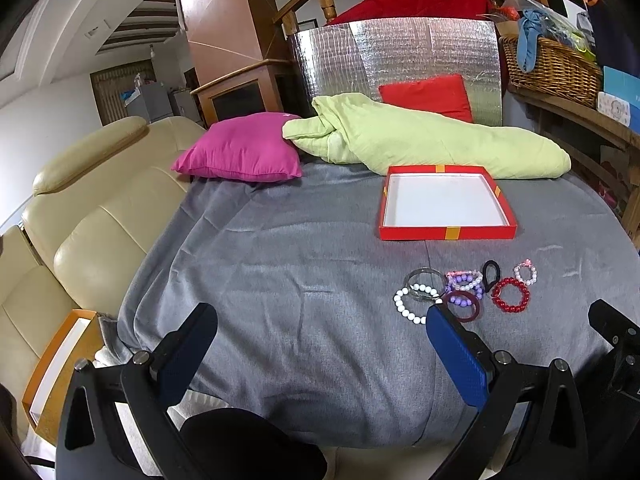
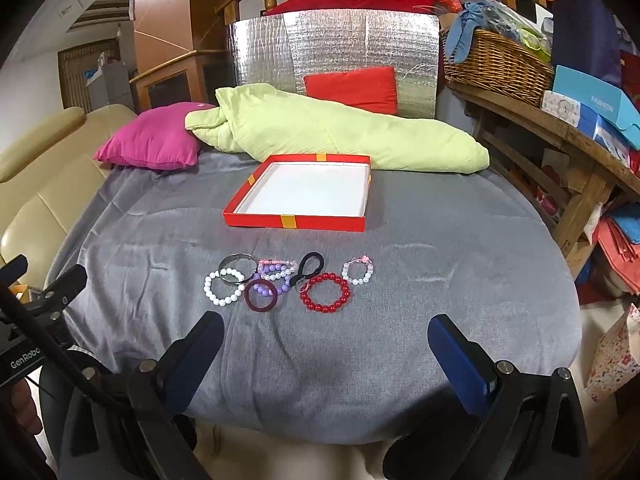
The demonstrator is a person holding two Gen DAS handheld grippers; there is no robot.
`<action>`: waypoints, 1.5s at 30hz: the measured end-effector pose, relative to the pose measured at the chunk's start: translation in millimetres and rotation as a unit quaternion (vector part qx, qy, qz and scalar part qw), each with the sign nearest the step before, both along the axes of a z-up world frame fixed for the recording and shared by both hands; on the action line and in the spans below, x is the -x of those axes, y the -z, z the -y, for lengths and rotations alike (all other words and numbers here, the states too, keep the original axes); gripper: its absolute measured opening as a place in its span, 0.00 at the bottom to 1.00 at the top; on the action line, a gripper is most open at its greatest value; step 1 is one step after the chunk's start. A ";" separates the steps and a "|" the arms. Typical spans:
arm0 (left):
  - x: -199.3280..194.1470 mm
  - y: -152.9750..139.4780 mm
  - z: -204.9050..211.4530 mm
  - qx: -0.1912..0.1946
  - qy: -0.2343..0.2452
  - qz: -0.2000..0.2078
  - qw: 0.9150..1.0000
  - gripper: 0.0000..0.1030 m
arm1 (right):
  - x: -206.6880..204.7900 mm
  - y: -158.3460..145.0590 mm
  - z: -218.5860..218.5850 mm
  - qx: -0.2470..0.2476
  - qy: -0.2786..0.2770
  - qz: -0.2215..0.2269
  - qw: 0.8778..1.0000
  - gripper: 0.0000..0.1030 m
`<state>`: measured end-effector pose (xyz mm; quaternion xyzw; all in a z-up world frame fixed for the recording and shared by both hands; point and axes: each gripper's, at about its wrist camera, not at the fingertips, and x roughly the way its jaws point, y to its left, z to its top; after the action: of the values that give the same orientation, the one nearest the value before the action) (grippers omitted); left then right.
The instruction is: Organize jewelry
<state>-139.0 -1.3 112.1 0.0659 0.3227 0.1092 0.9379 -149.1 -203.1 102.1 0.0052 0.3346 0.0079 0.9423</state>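
Several bracelets lie in a cluster on the grey cloth: a white bead bracelet [image 2: 224, 287], a silver bangle [image 2: 237, 267], a dark red ring bangle [image 2: 261, 296], a purple and pink bead bracelet [image 2: 277, 271], a black hair tie [image 2: 308, 266], a red bead bracelet [image 2: 325, 293] and a pale pink bead bracelet [image 2: 358, 271]. An empty red tray with a white floor [image 2: 296, 222] sits behind them. My right gripper [image 2: 326, 340] is open and empty, just in front of the cluster. My left gripper [image 1: 322, 336] is open and empty, left of the cluster [image 1: 464, 290] and the tray [image 1: 446, 234].
A green quilt [image 2: 340, 136], a magenta pillow [image 2: 150, 140] and a red cushion [image 2: 352, 88] lie at the back against a silver foil panel. A beige sofa [image 1: 88, 216] is on the left. A wooden shelf with a wicker basket [image 2: 496, 66] and boxes stands on the right.
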 end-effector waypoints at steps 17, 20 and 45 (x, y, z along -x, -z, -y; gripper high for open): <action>-2.8 15.6 -0.7 -0.004 -0.001 -0.012 1.000 1.00 | -12.3 12.7 3.6 -0.004 0.005 -0.012 1.000 1.00; -7.9 23.0 -1.1 -0.006 -0.001 -0.019 1.000 1.00 | -18.7 18.9 10.5 -0.012 0.008 -0.020 1.000 1.00; -119.1 123.2 -23.4 0.150 0.100 -0.139 0.974 0.85 | -149.4 133.1 50.3 -0.113 0.015 -0.187 0.976 0.38</action>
<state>-19.9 22.1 -11.1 -0.0292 0.4547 -0.0452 0.8890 0.3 -253.4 -31.0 0.1186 0.5014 0.0303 0.8565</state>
